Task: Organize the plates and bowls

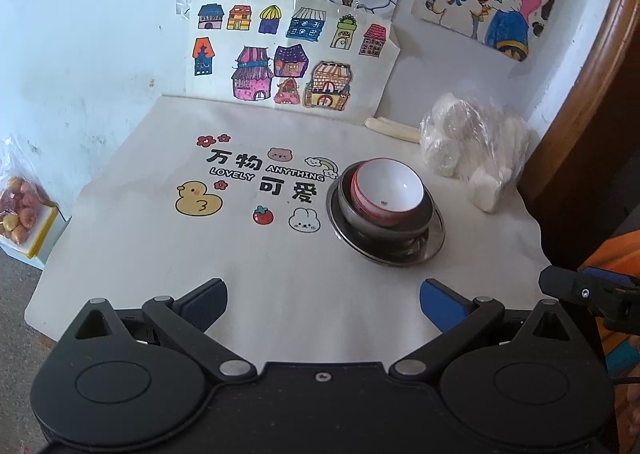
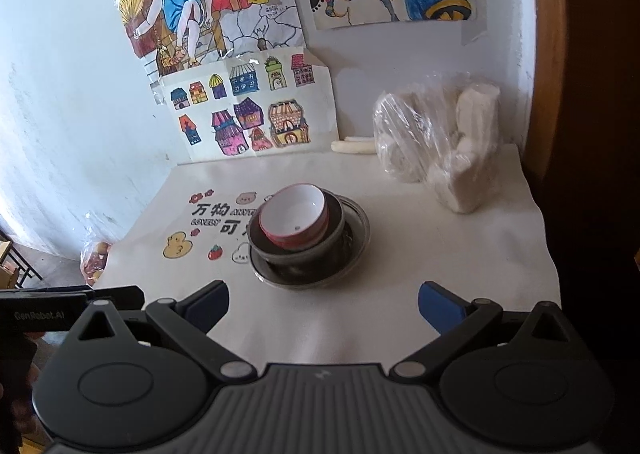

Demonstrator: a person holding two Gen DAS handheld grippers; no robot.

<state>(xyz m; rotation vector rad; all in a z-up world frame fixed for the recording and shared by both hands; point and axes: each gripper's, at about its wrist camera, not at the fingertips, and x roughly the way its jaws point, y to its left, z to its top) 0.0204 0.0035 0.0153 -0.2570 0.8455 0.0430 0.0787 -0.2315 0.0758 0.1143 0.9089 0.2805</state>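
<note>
A red bowl with a white inside (image 1: 387, 190) (image 2: 294, 216) sits tilted inside a dark grey bowl (image 1: 416, 220) (image 2: 316, 254), which sits on a metal plate (image 1: 434, 242) (image 2: 358, 222). The stack stands on a white cloth with cartoon prints (image 1: 240, 254) (image 2: 440, 246). My left gripper (image 1: 323, 304) is open and empty, held above the cloth's near edge, left of and nearer than the stack. My right gripper (image 2: 323, 304) is open and empty, directly in front of the stack and apart from it.
A clear bag of white rolls (image 1: 472, 150) (image 2: 436, 134) stands at the back right by a wooden frame (image 1: 592, 74). Children's drawings (image 1: 288, 58) (image 2: 248, 110) lean on the white wall. A bag of fruit (image 1: 20, 210) lies left, below the table.
</note>
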